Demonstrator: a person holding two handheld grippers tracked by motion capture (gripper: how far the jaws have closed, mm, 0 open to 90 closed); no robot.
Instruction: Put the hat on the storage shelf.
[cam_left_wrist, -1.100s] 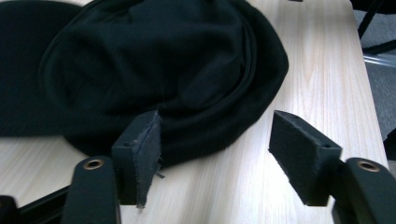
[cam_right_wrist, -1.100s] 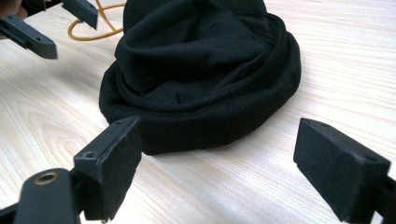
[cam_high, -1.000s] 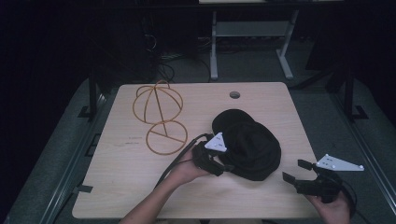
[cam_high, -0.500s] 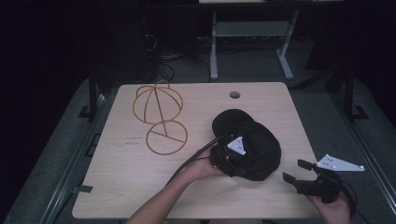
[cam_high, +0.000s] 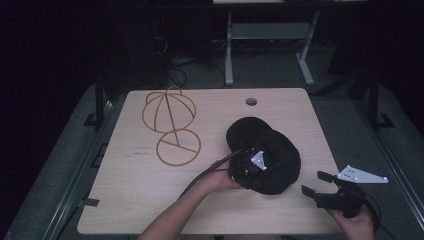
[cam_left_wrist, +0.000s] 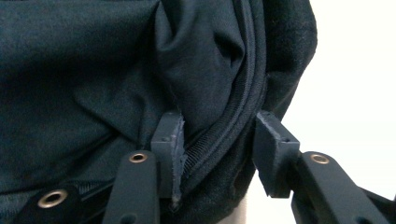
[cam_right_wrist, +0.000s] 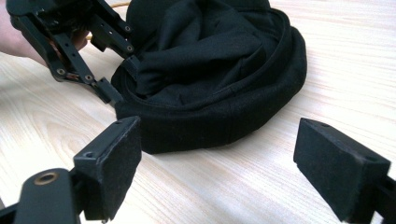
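Left hand-held gripper (cam_left_wrist: 217, 154) has been closing its jaws around the black cap's (cam_high: 270, 155) brim edge on the surface (cam_high: 125, 200), not yet pinching. Thin fabric may slip free. Right hand-held gripper (cam_right_wrist: 217, 165) waits wide open, empty.

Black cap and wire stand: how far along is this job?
Early. Done: the left tool has reached the black cap. In hand: its jaws have just been closing astride the cap's rim, one pad on fabric. Left: lifting the cap; it lies apart from the wire stand. The right tool waits open.
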